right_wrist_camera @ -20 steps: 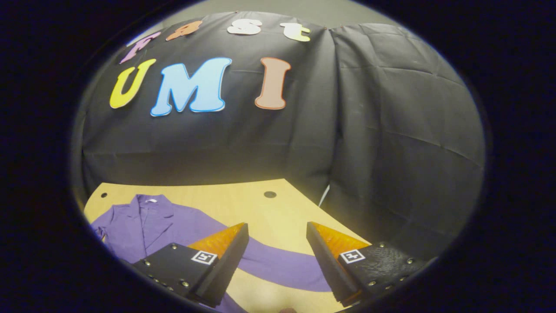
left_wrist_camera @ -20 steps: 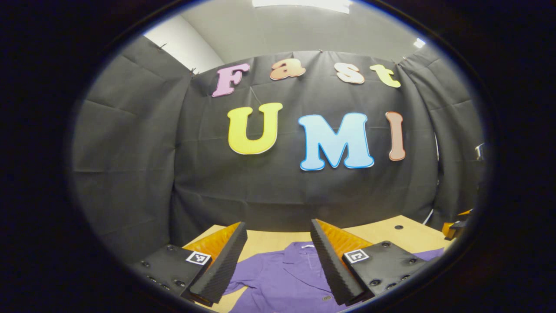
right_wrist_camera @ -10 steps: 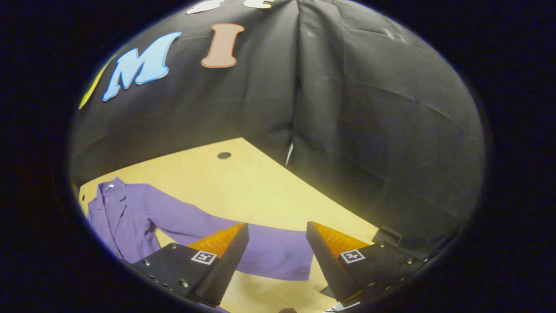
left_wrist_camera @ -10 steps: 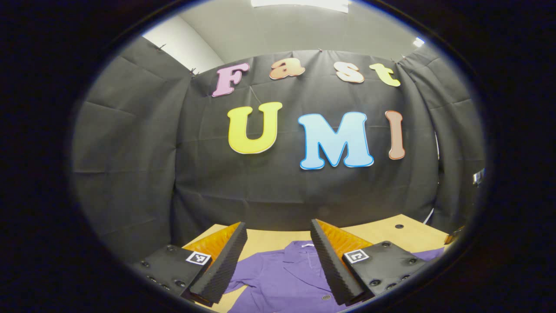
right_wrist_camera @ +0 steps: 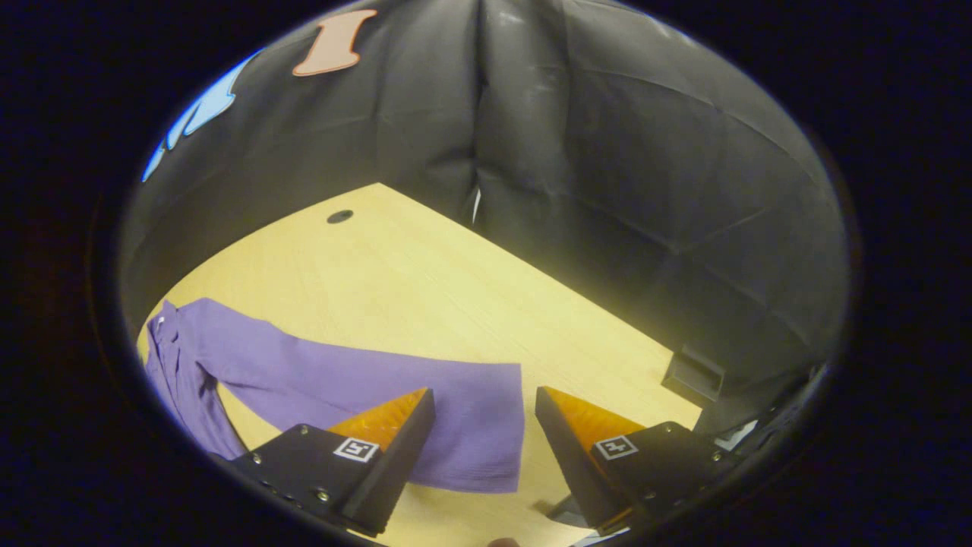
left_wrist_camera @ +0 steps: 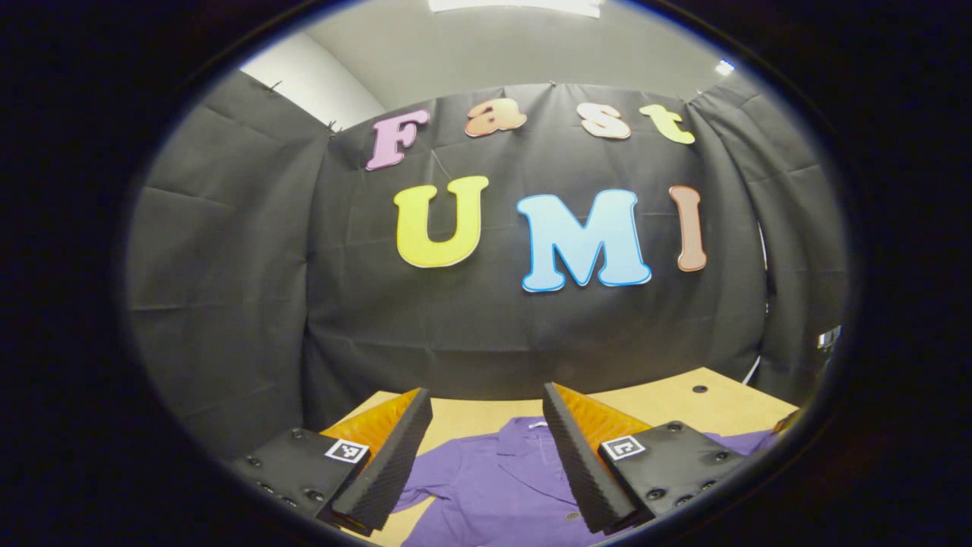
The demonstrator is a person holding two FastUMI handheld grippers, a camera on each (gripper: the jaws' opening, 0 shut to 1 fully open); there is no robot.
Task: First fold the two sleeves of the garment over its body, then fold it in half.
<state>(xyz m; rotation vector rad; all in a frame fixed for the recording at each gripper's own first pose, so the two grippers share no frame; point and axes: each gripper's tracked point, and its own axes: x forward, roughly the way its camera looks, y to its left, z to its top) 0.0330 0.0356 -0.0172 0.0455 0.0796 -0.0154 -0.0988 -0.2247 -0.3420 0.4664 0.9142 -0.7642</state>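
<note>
Right gripper (right_wrist_camera: 478, 433): fingers (right_wrist_camera: 395, 448) spread wide, gripping nothing, poised over the cuff end of the outstretched sleeve (right_wrist_camera: 364, 380), near finger-tip overlapping the cloth's edge in the right gripper view, contact not certain. Sleeve lying flat on the pale worktop (right_wrist_camera: 456, 281), running left toward the body of the purple garment (right_wrist_camera: 178, 365), unfolded.

Left gripper (left_wrist_camera: 486, 448): fingers (left_wrist_camera: 387, 463) likewise parted and empty, held above the collar and chest of the garment (left_wrist_camera: 493, 486), spread flat on the worktop (left_wrist_camera: 668, 399). Neither sleeve folded yet, so likely the very start of the first fold.

Possible trouble: pinching only the top layer of the cuff, or too close to the hem, letting the cloth slip out mid-fold; scraping the worktop with the lower finger-tip; dragging the whole garment sideways if the sleeve is pulled rather than lifted, since nothing pins the body.

Hard to make out: the garment's lower half and other sleeve, cut off at the view edges; height of either gripper above the cloth; a small dark object (right_wrist_camera: 695, 376) at the worktop's far right edge, unidentifiable.
</note>
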